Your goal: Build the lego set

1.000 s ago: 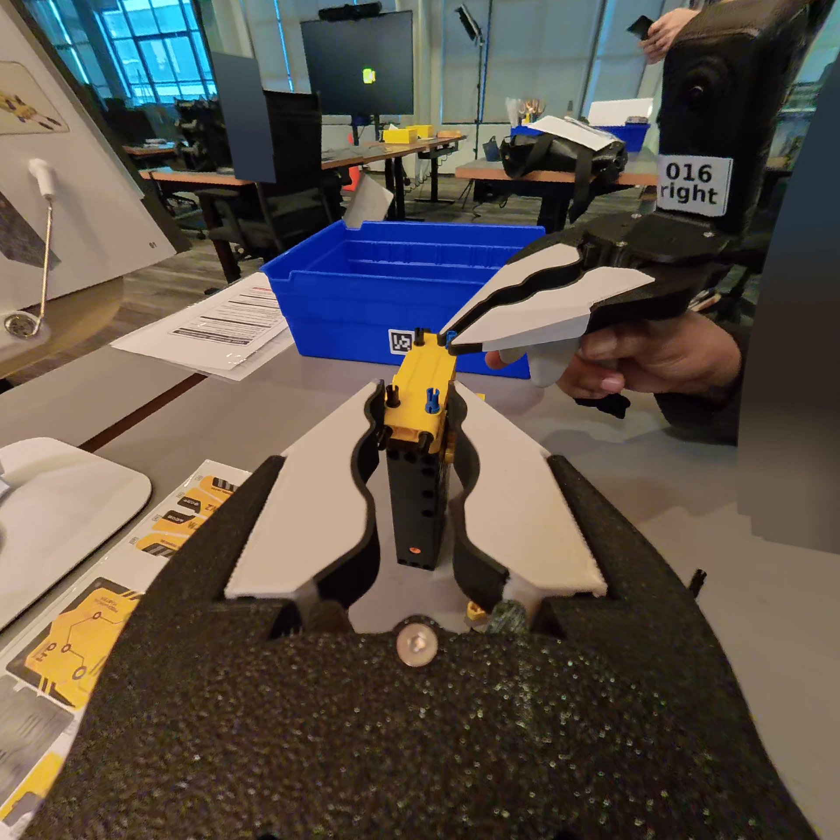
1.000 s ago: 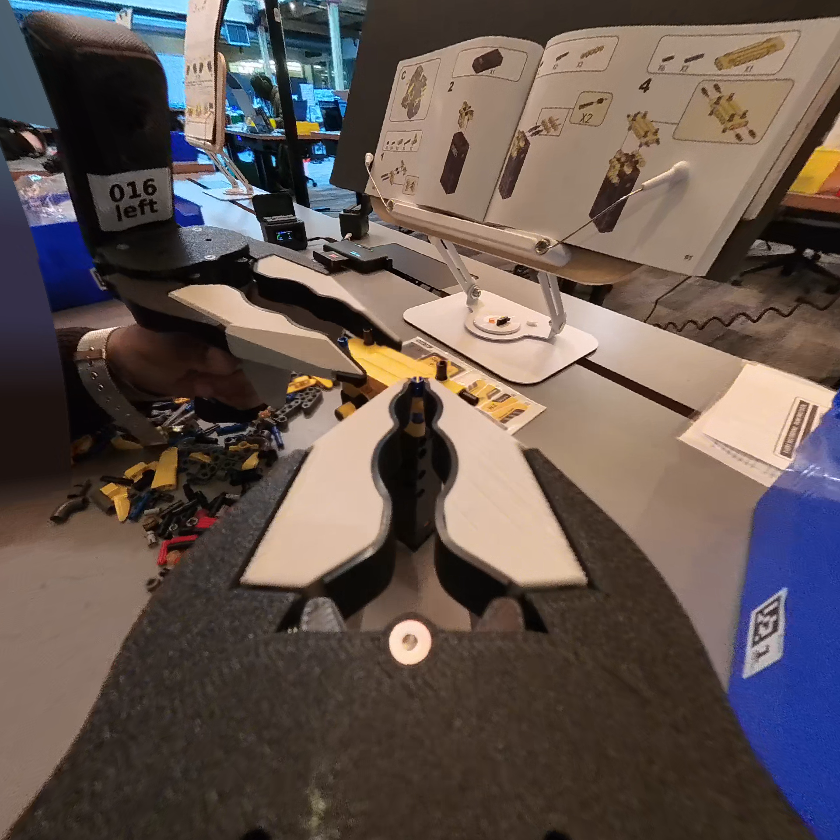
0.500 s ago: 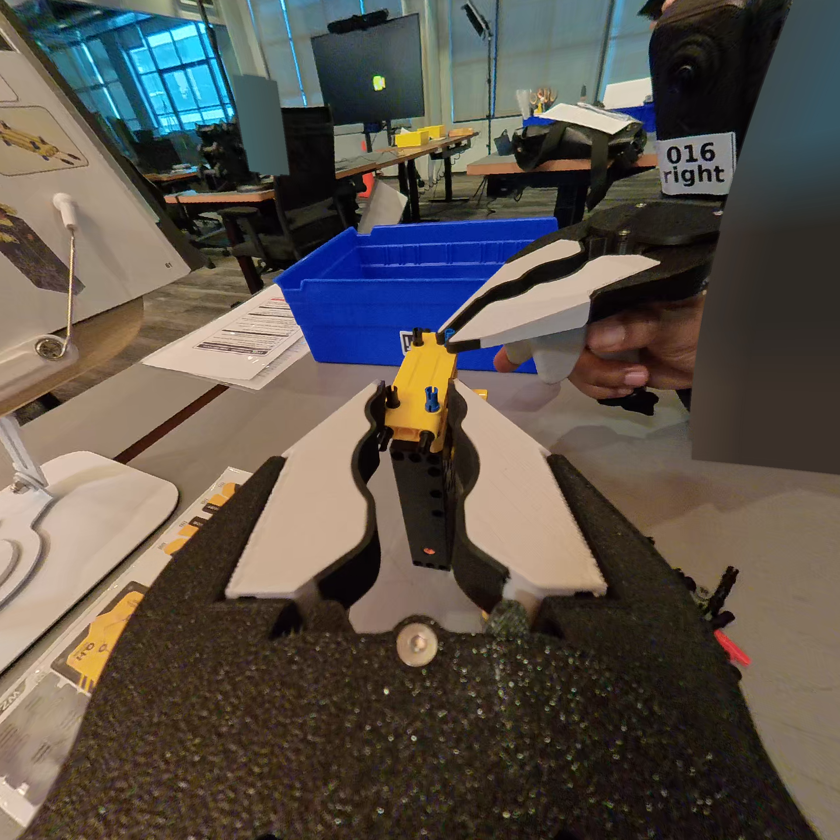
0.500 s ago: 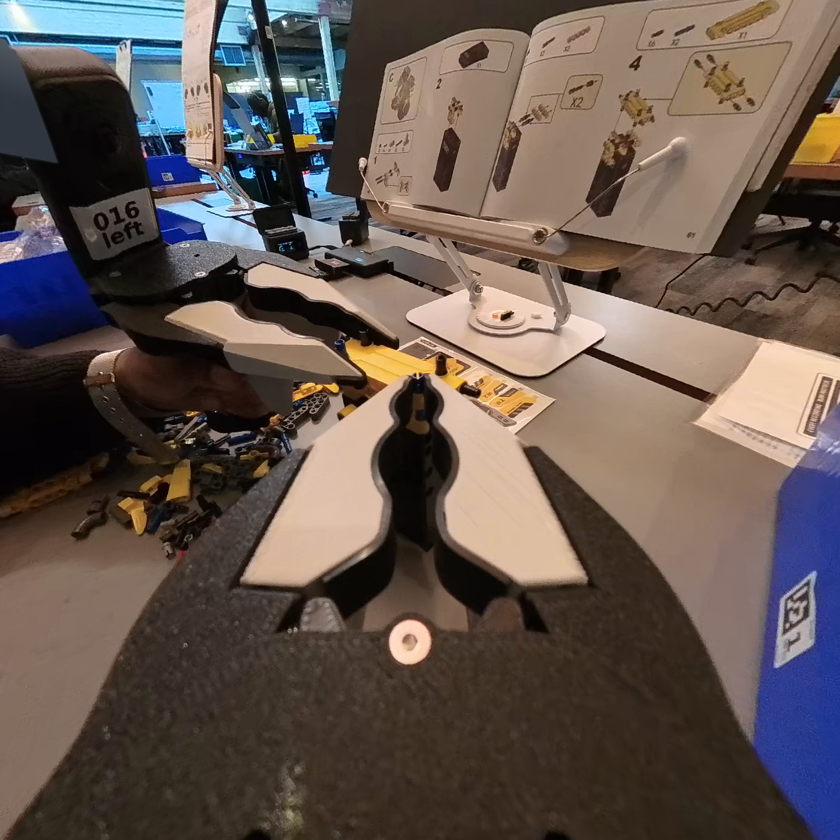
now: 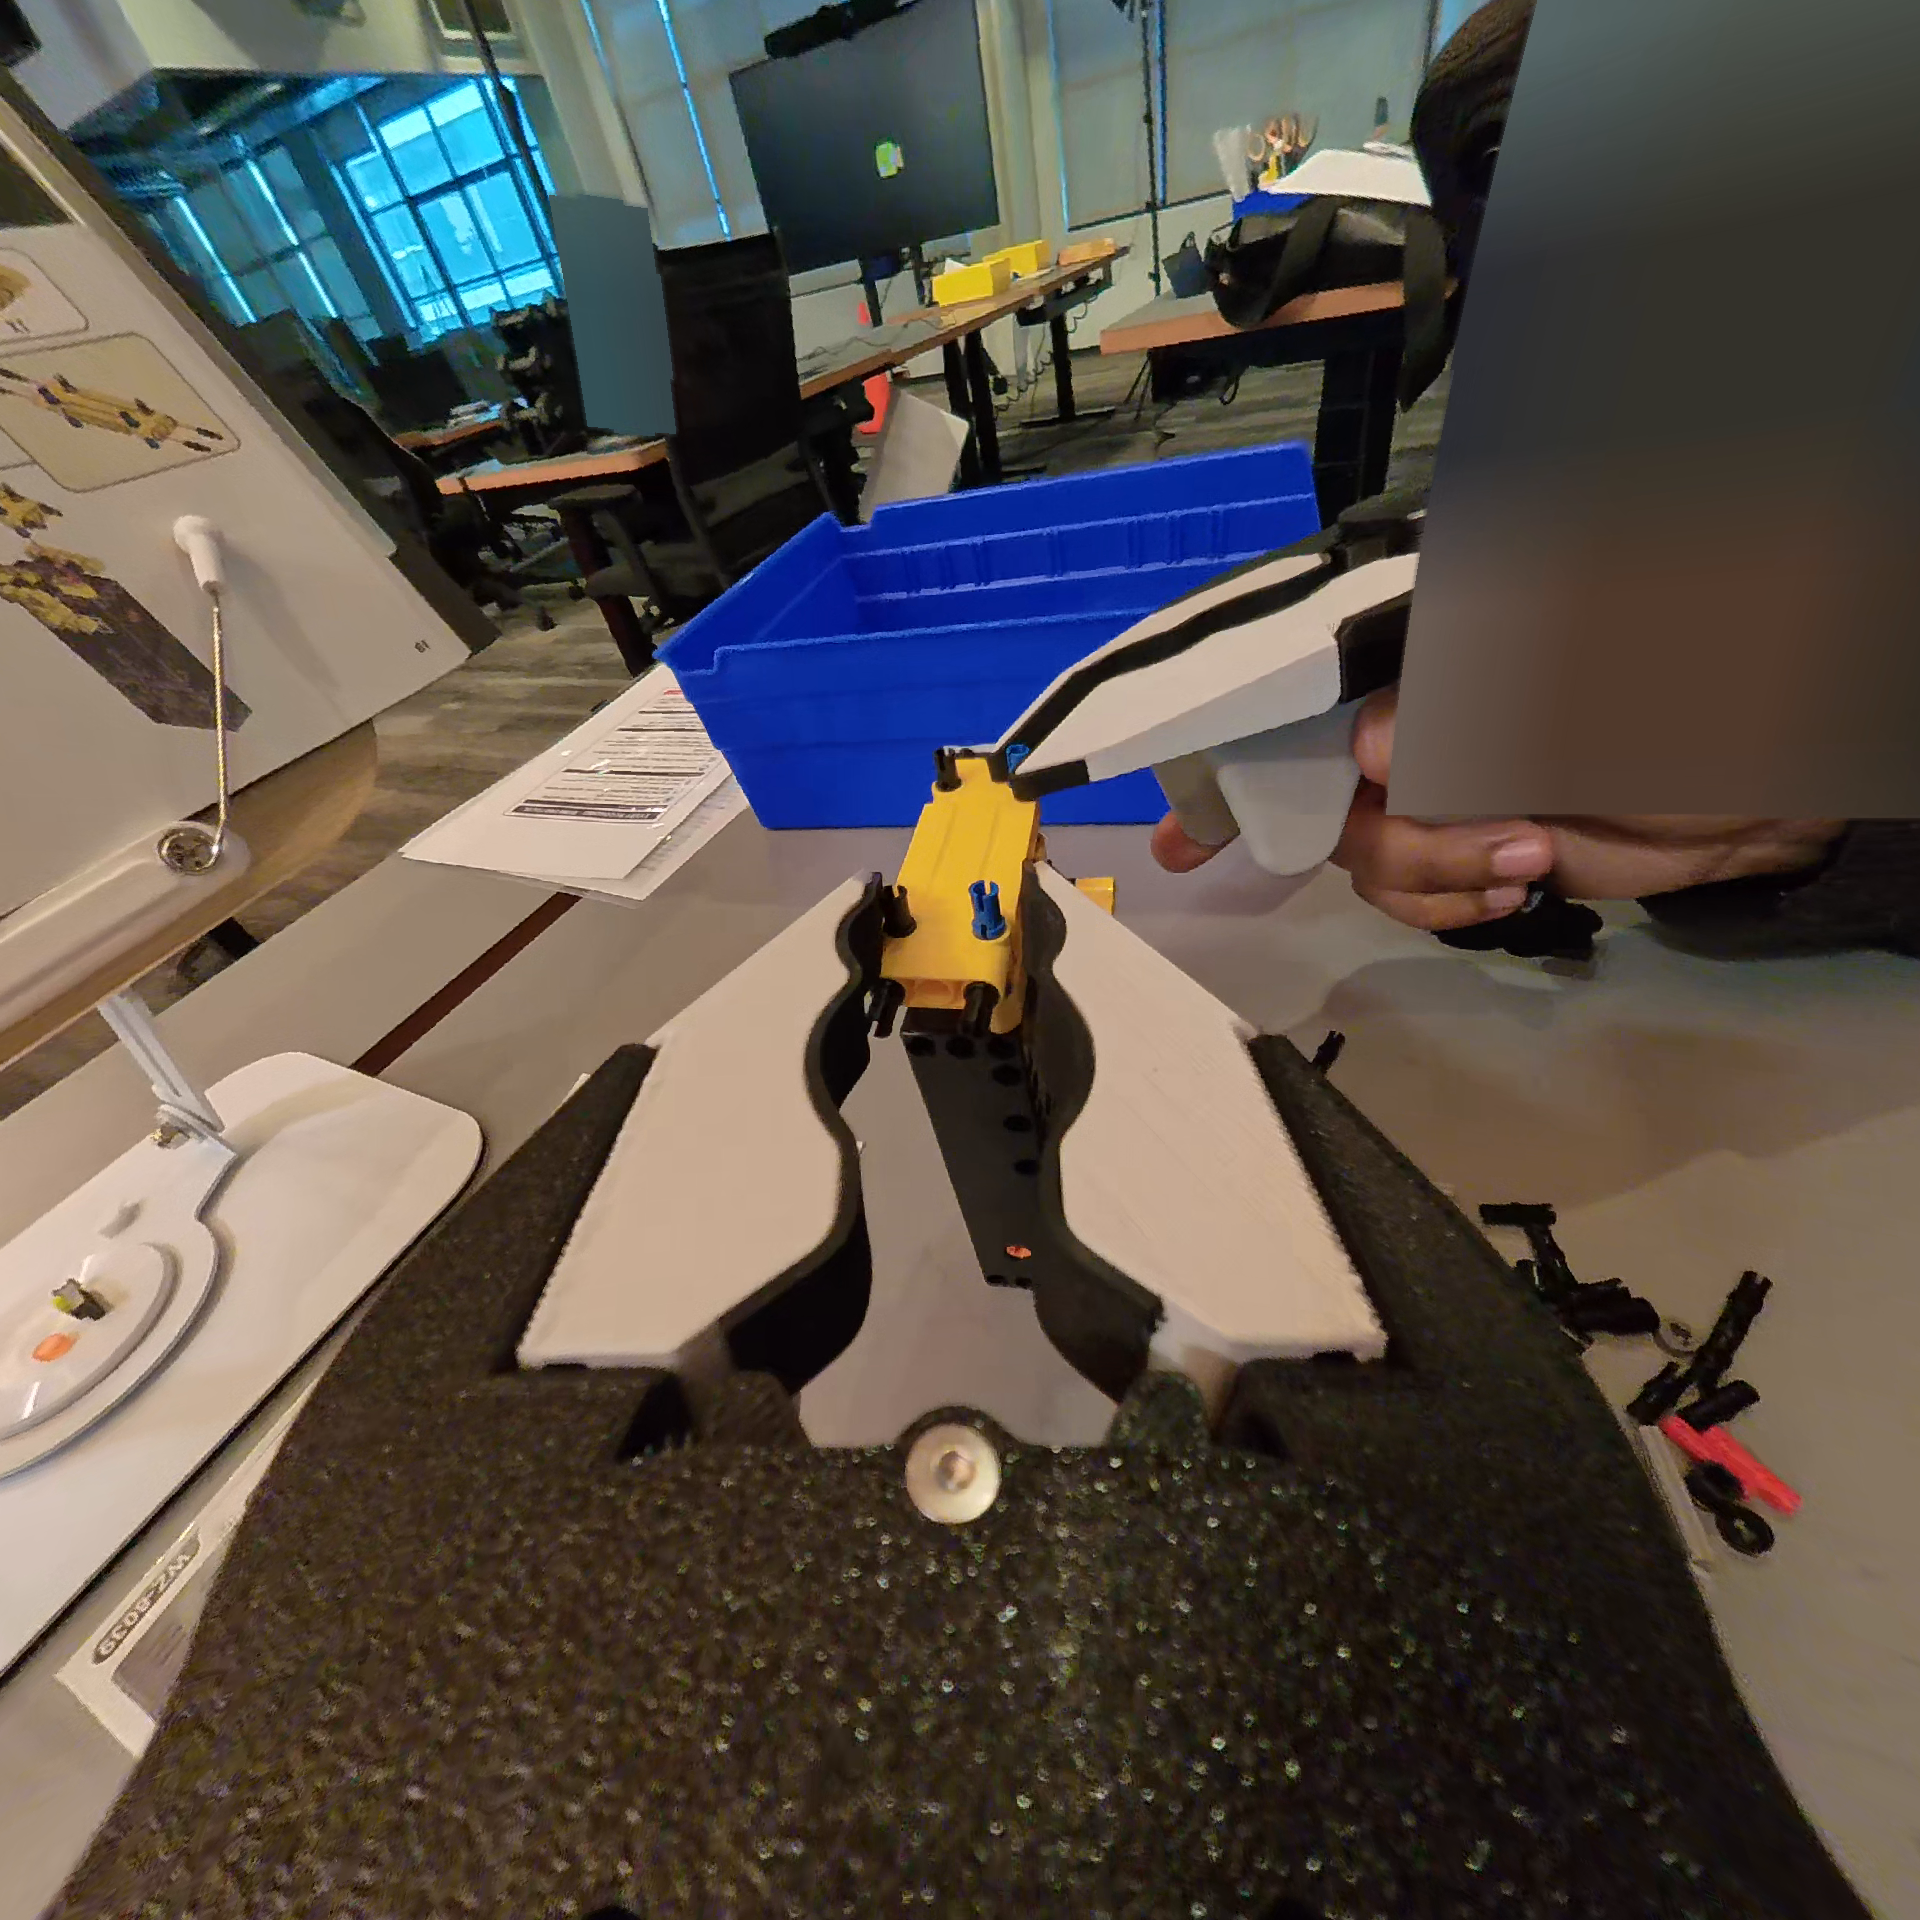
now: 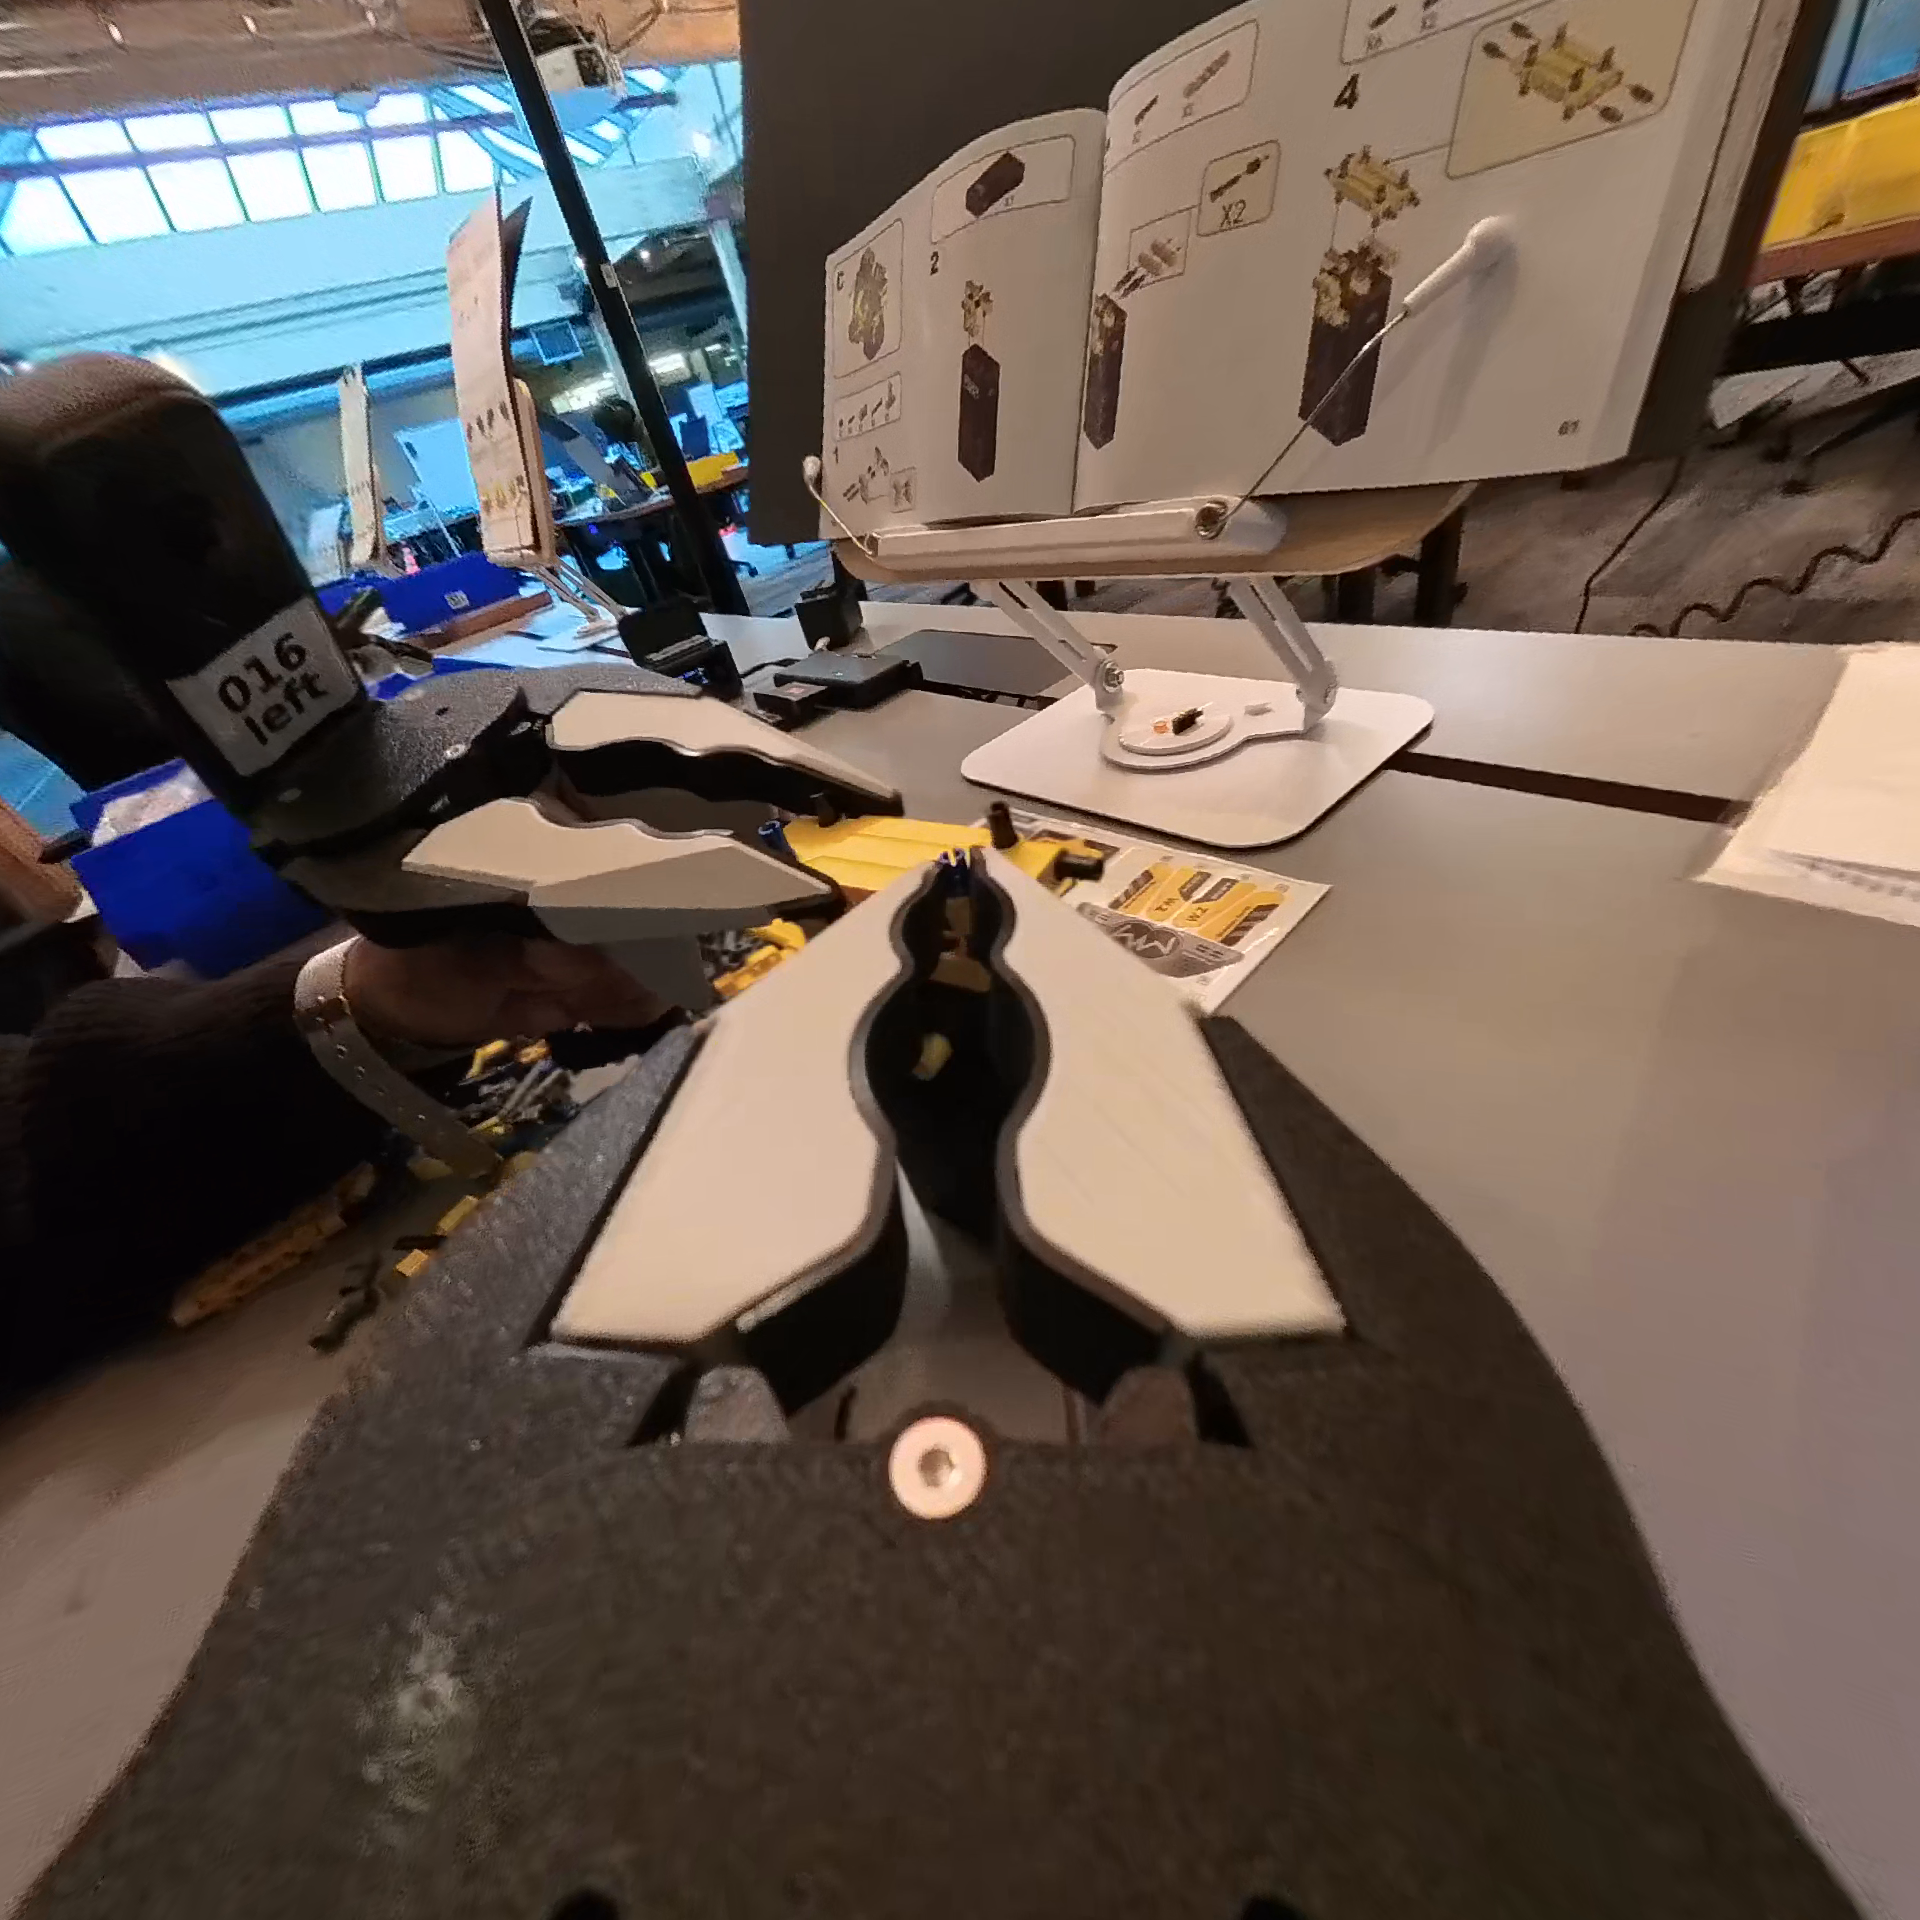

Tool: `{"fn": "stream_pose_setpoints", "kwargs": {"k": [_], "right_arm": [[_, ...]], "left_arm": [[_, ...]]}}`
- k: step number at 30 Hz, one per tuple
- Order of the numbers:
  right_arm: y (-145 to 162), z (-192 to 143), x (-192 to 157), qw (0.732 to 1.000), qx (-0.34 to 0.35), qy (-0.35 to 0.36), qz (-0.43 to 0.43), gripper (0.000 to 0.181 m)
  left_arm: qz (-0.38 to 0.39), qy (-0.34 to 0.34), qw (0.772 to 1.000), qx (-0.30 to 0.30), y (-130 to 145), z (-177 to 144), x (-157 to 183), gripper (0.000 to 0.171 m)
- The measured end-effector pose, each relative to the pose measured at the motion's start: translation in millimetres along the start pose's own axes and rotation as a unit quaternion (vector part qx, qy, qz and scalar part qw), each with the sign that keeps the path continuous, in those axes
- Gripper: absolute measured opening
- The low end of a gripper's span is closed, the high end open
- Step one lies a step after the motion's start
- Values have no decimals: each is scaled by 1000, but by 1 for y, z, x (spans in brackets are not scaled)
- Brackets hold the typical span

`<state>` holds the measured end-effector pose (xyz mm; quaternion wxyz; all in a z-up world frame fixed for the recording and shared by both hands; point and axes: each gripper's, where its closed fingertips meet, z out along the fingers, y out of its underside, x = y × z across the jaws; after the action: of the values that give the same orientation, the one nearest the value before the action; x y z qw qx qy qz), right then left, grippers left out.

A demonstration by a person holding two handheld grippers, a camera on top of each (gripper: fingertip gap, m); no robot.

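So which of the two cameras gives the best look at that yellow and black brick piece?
The left wrist view: the yellow and black brick assembly sits lit and sharp, clamped in the left hand-held gripper, with the right hand-held gripper pinching a small blue pin at its far end. The right wrist view shows only a yellow sliver behind gripper fingers.

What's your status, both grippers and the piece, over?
Left gripper clamped on the black-and-yellow brick assembly. Right gripper pinching a small blue pin at the assembly's far end. Loose parts on table, none between the jaws.
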<state>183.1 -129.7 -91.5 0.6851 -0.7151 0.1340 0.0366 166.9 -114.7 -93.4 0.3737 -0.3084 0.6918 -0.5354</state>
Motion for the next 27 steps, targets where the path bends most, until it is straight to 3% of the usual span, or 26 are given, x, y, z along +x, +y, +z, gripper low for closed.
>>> {"fn": "stream_pose_setpoints", "kwargs": {"k": [5, 25, 27], "right_arm": [[1, 0, 0, 998, -14, 12, -56, 6], [2, 1, 2, 996, -24, 14, -89, 5], [1, 1, -4, 995, -25, 3, -101, 17]], "left_arm": [[-12, 8, 1000, -5, 2, -1, 0, 26], [-12, 5, 1000, 8, 3, -1, 0, 26], [-15, 3, 1000, 10, 3, -1, -1, 26]]}}
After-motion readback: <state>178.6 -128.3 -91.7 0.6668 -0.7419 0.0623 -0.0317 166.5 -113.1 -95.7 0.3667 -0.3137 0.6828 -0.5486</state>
